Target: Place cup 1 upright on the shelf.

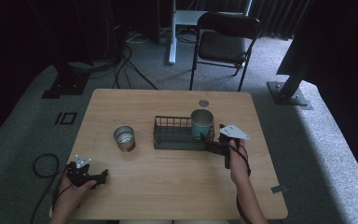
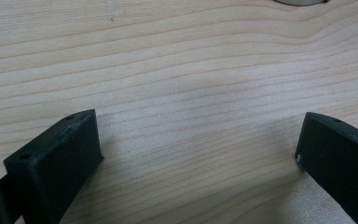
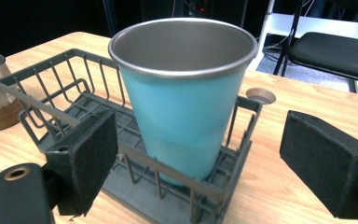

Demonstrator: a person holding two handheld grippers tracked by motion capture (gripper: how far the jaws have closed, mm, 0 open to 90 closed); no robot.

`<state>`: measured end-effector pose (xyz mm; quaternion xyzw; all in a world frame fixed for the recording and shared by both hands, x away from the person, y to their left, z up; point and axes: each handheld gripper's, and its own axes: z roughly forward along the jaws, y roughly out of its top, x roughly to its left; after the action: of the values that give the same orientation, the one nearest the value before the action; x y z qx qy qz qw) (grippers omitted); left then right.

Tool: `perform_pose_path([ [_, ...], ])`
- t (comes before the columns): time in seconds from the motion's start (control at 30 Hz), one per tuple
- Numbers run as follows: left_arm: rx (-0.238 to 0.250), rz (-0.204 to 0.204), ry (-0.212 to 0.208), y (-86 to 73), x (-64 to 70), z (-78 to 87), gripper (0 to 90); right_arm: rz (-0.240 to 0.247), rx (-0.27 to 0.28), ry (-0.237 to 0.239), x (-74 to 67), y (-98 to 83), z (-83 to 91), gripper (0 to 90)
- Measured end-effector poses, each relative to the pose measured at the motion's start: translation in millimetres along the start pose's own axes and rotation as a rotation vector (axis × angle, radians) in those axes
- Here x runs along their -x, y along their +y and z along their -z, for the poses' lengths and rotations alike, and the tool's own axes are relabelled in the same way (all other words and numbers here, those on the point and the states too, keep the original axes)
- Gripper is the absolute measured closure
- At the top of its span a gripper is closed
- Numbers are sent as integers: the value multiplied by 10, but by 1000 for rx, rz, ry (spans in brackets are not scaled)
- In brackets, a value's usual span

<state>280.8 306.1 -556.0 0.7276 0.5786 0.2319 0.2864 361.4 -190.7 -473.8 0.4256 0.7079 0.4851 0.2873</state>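
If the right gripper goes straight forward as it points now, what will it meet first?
Probably the near wall of the wire basket; the teal cup stands upright just behind it. The right gripper is open, jaws wide. Depth is hard to judge.

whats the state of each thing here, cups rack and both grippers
teal cup: upright, empty, standing in the right end of the rack
wire rack: flat on the table, holding only the teal cup
steel cup: upright on the table left of the rack, apart from it
right gripper: open, jaws just short of the rack, touching nothing
left gripper: open, empty, over bare table
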Motion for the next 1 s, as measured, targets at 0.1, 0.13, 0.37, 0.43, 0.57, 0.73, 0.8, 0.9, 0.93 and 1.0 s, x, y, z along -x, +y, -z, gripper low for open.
perform_pose_path([
  [0.1,0,0,0,0,0,0,6,2,3,1,21,-22,50,113],
  [0.13,0,0,0,0,0,0,6,0,2,2,28,-31,68,113],
  [0.37,0,0,0,0,0,0,6,-4,-2,18,114,-116,183,113],
  [0.43,0,0,0,0,0,0,6,2,-7,27,147,-145,208,113],
  [0.57,0,0,0,0,0,0,6,-2,-18,40,200,-209,253,113],
  [0.73,0,0,0,0,0,0,6,-1,-33,75,267,-319,318,113],
  [0.8,0,0,0,0,0,0,6,-7,-43,75,294,-363,337,113],
  [0.9,-2,-2,0,0,-1,1,6,-15,-52,75,333,-430,373,114],
  [0.93,-2,-2,0,0,-1,1,6,-17,-56,77,349,-453,385,113],
  [1.0,-2,-2,0,0,-1,1,6,-20,-65,80,383,-503,403,114],
])
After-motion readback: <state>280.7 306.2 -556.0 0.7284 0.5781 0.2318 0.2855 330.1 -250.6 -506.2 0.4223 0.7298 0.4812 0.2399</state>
